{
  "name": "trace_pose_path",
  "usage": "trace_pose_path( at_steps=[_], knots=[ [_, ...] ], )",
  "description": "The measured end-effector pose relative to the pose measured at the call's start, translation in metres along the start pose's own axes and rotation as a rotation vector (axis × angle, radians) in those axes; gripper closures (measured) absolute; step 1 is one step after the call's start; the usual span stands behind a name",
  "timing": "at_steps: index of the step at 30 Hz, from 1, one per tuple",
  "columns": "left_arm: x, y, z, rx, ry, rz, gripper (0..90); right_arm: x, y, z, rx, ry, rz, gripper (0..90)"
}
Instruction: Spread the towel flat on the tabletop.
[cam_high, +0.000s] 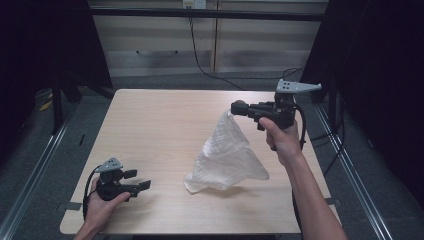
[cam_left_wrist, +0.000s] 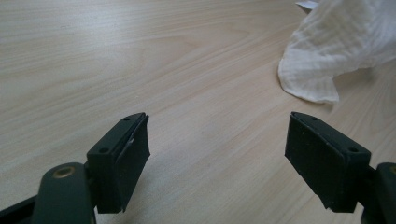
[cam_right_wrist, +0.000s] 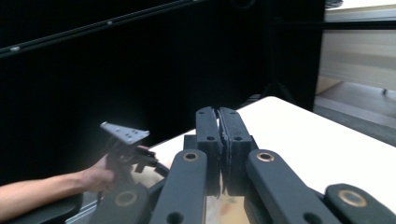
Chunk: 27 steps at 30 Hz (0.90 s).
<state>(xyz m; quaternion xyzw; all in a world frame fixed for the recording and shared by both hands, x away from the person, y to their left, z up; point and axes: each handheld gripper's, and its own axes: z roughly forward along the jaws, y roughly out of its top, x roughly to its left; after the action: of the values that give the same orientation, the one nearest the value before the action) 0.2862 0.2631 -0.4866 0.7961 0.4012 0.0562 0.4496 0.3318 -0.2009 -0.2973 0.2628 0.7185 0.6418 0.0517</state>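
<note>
A white crinkled cloth (cam_high: 227, 155) hangs in a cone from one pinched corner, and its lower folds rest on the wooden table (cam_high: 150, 125). My right gripper (cam_high: 235, 107) is held level above the table's right half, shut on that top corner. In the right gripper view its jaws (cam_right_wrist: 220, 121) are pressed together with a thin pale edge between them. My left gripper (cam_high: 139, 179) rests low at the table's front left, open with nothing between its fingers. The left gripper view has the open left gripper (cam_left_wrist: 217, 154) over bare wood, with the cloth's hem (cam_left_wrist: 336, 51) farther off at upper right.
A pale cabinet (cam_high: 210, 45) with a hanging black cable (cam_high: 197, 55) stands behind the table. Dark curtains flank both sides, and metal rails (cam_high: 35, 165) run along the floor. The other hand with the left gripper (cam_right_wrist: 123, 149) is seen far off in the right gripper view.
</note>
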Motion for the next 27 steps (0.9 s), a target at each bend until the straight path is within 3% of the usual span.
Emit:
trace_pose_path(
  at_steps=[2,3,4,5,6,8,10,16,19,20,21,22,23,24,27],
  knots=[
    [0.000,0.000,0.000,0.001,0.002,0.000,21.4,0.008,-0.017,0.007,0.039,0.022,-0.006,88.1],
    [0.000,0.000,0.000,0.001,0.002,0.000,21.4,0.008,-0.017,0.007,0.039,0.022,-0.006,88.1],
    [-0.001,0.000,-0.001,-0.001,0.001,-0.001,21.5,0.010,-0.035,0.011,0.063,0.033,0.014,88.2],
    [-0.001,0.000,-0.001,-0.001,0.001,-0.001,21.5,0.010,-0.035,0.011,0.063,0.033,0.014,88.2],
    [-0.001,0.000,0.000,0.000,0.004,0.000,21.5,0.008,-0.058,0.014,0.085,0.041,0.048,88.1],
    [-0.001,0.000,0.001,0.007,0.006,0.000,21.7,0.008,-0.065,0.015,0.091,0.044,0.058,88.2],
    [-0.002,0.000,0.002,0.010,0.006,-0.002,21.7,0.006,-0.092,0.019,0.128,0.045,0.091,88.1],
    [-0.003,0.001,0.003,0.015,0.005,0.001,22.1,-0.003,-0.117,0.031,0.192,0.024,0.122,88.1],
    [-0.004,0.001,0.003,0.011,0.005,0.004,22.4,-0.017,-0.126,0.042,0.228,-0.012,0.126,88.1],
    [-0.004,0.001,0.003,0.010,0.003,0.001,22.5,-0.028,-0.134,0.051,0.273,-0.050,0.118,88.1],
    [-0.004,0.001,0.003,0.010,0.003,0.001,22.6,-0.028,-0.134,0.051,0.273,-0.050,0.118,88.1],
    [-0.004,0.001,0.003,0.011,0.001,0.001,22.6,-0.040,-0.144,0.059,0.313,-0.083,0.117,88.1],
    [-0.004,0.001,0.003,0.011,0.001,0.001,22.6,-0.040,-0.144,0.059,0.313,-0.083,0.117,88.1],
    [-0.004,0.001,0.003,0.010,0.001,0.001,22.6,-0.055,-0.155,0.066,0.353,-0.117,0.129,88.1],
    [-0.004,0.001,0.003,0.010,0.000,0.002,22.6,-0.066,-0.163,0.069,0.372,-0.141,0.141,88.1]
  ],
)
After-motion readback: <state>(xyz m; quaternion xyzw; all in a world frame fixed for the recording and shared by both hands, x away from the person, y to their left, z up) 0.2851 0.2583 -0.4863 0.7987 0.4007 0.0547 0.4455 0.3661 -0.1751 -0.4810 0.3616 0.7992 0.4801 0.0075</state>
